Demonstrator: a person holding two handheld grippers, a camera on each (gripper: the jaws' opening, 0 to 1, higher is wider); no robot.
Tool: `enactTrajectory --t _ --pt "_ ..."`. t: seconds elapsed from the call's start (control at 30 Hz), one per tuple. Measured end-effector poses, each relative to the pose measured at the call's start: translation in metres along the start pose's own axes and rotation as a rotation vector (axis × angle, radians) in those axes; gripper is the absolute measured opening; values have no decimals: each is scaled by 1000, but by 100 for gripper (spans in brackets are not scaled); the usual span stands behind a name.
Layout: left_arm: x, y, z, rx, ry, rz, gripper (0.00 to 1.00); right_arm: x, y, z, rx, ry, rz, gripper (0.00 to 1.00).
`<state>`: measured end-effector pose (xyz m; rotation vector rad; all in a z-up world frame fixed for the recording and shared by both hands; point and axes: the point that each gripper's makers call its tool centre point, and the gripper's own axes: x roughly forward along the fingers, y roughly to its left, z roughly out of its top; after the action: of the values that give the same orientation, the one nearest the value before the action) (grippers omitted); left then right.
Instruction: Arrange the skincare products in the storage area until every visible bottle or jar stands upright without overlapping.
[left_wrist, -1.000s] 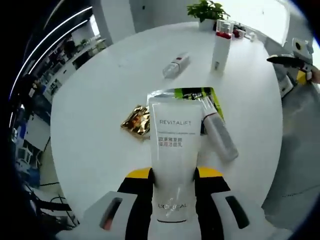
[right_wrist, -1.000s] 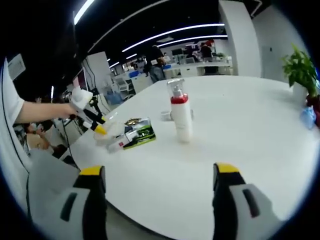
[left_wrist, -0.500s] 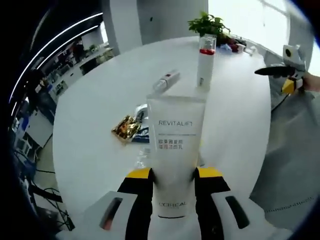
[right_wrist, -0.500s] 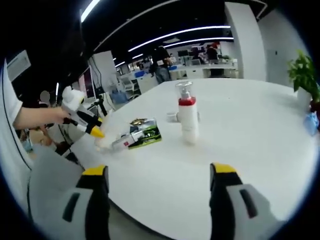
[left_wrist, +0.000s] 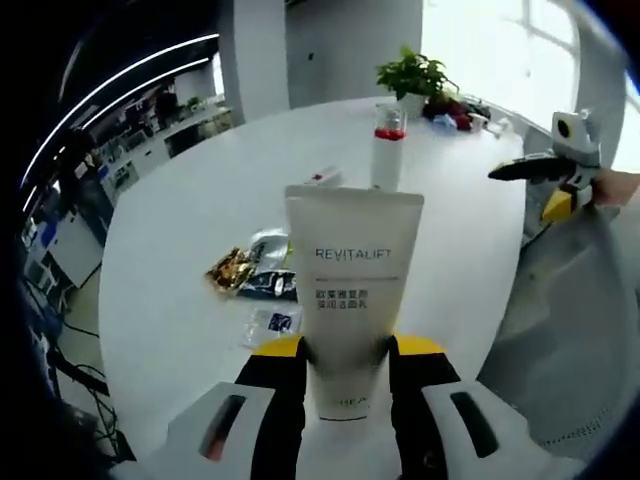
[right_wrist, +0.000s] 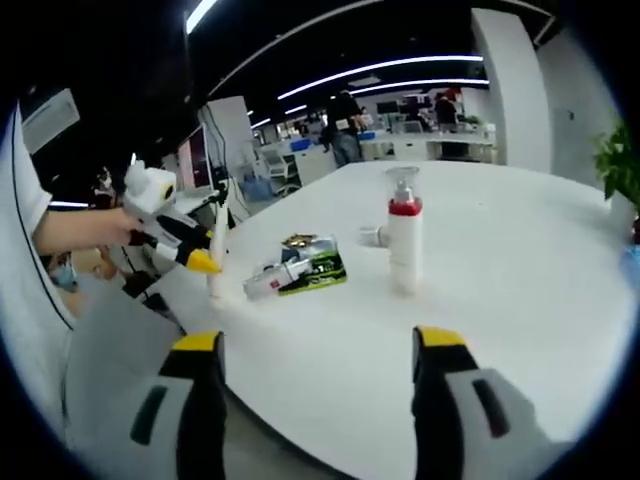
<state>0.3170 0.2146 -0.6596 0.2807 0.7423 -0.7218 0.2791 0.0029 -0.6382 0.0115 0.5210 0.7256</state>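
The left claw (left_wrist: 345, 375) is clamped on the lower end of a white Revitalift tube (left_wrist: 352, 290), which is held upright above the near edge of the round white surface (left_wrist: 180, 260); in the right gripper view the same tube (right_wrist: 215, 255) appears edge-on, its lower end at or just above the surface near the rim. The right claw (right_wrist: 315, 385) hangs empty with its jaws spread, off the surface edge. A red-collared pump bottle (left_wrist: 387, 145) stands upright farther in, a small bottle (right_wrist: 275, 280) lies on its side on green and gold sachets (right_wrist: 318, 265), and another tube (left_wrist: 322, 179) lies flat beside the pump bottle. The main risk is probably the tube itself: it is slim, its foot looks narrow, and it sits close to the rim, so a release at any tilt could tip it flat or send it over the edge. Setting it nearer the sachets could leave it overlapping them.
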Motion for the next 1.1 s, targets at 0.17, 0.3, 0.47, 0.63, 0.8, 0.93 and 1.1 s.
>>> enactTrajectory --t 0.17,0.3,0.47,0.63,0.8,0.93,1.1 --pt "-8 -19 20 -7 -51 -19 29 6 25 3 18 -15 65 75" --pt "-11 -34 38 -13 -97 -33 29 12 47 2 -8 -6 118 72" --pt "-10 -55 57 -5 -144 -53 29 12 59 19 44 -56 159 69" --pt "-5 -73 69 7 -178 -58 29 7 62 47 80 -127 177 59" --pt "0 -88 82 -31 -225 -70 29 5 67 65 110 -175 192 58" --pt "4 -94 90 -77 -257 -62 29 6 68 74 106 -197 188 54" --pt "5 -102 95 -90 -274 -45 29 7 65 85 104 -216 183 49"
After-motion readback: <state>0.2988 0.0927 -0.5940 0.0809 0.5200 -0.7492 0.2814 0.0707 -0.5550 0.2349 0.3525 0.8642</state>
